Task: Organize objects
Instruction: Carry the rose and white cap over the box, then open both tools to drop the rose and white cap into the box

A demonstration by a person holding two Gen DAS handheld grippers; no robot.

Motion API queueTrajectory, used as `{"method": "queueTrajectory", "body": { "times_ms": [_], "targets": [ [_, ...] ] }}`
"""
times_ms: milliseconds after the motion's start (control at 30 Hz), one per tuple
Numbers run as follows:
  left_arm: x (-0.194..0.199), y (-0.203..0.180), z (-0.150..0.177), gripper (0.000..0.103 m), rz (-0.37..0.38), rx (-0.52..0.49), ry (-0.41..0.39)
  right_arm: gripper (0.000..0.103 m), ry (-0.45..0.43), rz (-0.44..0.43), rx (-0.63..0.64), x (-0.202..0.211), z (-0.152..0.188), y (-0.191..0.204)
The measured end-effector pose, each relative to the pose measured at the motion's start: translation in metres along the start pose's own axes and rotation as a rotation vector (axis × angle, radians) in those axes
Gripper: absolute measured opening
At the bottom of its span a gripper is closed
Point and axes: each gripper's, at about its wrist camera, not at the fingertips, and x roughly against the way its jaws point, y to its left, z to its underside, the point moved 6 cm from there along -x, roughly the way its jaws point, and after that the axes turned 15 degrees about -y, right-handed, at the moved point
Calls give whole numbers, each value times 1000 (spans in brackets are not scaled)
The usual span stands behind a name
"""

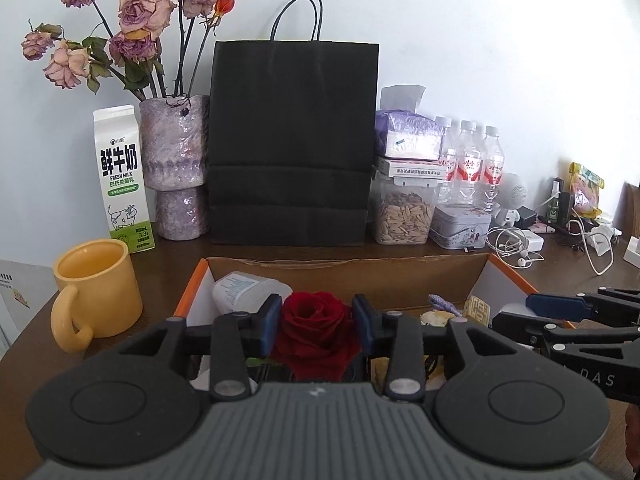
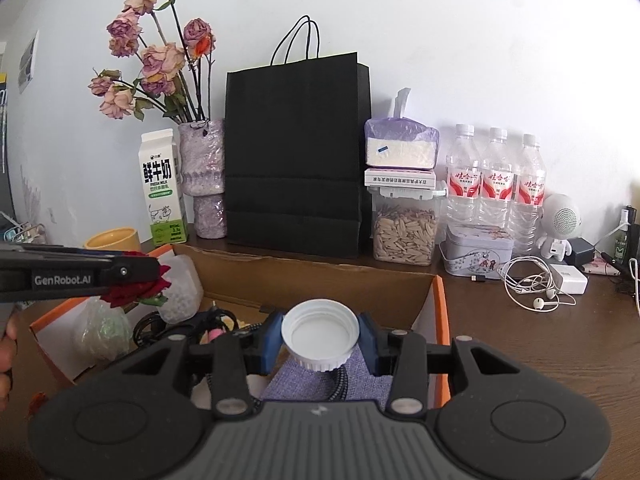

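Your left claw [image 1: 316, 322] is pinching a dark red rose [image 1: 316, 332] between its blue pads, the bloom sitting squarely between the fingers above the open cardboard box [image 1: 348, 270] with orange outer sides. Your right claw [image 2: 320, 338] is pinching a white plastic bottle cap [image 2: 320, 332], open side facing the camera, above the right part of the same box, over a piece of purple fabric [image 2: 324, 380]. The box's far wall stands near the black paper bag [image 1: 292, 140], and its right wall [image 2: 440, 320] borders a bare strip of dark wood tabletop [image 2: 540, 360]; on the left, one yellow mug [image 1: 98, 288] stands just beside the box. Along the white wall you have little room: one milk carton [image 1: 122, 176], one purple vase [image 1: 176, 164] of dried roses, the bag, one clear canister of seeds [image 2: 404, 232] with a flat box and a tissue pack stacked on it, three water bottles [image 2: 496, 184], one decorated tin [image 2: 478, 250], one small white robot-shaped speaker [image 2: 560, 224], and one white charger with tangled earphones [image 2: 536, 284]. Inside the box lie one translucent bottle [image 1: 248, 292] on its side, black cables [image 2: 176, 328] and other small items too cluttered to count. From the right wrist view, the left claw crosses above the box's left end, well apart from the cap.
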Motion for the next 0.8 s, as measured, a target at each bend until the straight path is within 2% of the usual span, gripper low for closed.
{"method": "queueTrajectory", "body": {
  "times_ms": [33,67,100,133,167,267,800],
  "targets": [
    [1,0,0,51,-4,1,-2,52,0,5,0,1,1,0],
    [1,1,0,62,-8,4,-5,65,-1,10,1,2,1,0],
    [2,2,0,86,-17,7,-8,80,-6,12,0,3,0,0],
    [2,3,0,99,-33,9,-16,87,-14,15,-3,4,-1,-1],
    [4,5,-2,103,-55,7,-35,96,-19,16,-5,5,-1,-1],
    [4,5,-2,103,-55,7,-28,103,-24,20,-10,7,-2,-2],
    [13,2,-5,103,-49,8,-28,103,-33,29,10,14,-6,4]
  ]
}}
